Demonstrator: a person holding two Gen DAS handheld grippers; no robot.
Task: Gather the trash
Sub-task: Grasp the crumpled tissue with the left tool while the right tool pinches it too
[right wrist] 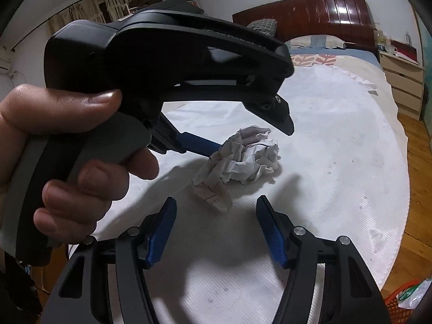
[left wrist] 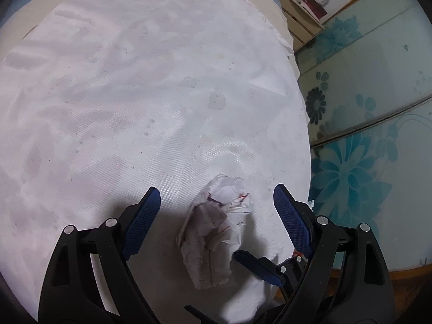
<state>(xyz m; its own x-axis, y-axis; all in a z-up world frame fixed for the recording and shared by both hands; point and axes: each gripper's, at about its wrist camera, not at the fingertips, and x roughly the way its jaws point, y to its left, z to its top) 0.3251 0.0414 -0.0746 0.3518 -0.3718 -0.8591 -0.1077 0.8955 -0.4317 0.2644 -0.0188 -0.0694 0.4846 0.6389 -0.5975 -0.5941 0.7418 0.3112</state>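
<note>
A crumpled ball of white paper with red lines lies on the white sheet of the bed. My left gripper is open, its blue pads either side of the paper, just above it. In the right wrist view the same paper lies ahead of my right gripper, which is open and empty. The left gripper's body and the hand holding it fill the upper left of that view, one blue finger touching the paper's left side.
An orange basket with some trash stands on the wooden floor at the bed's right corner. A cream bedside drawer unit and a dark headboard are at the far end. Floral sliding panels run along the bed's side.
</note>
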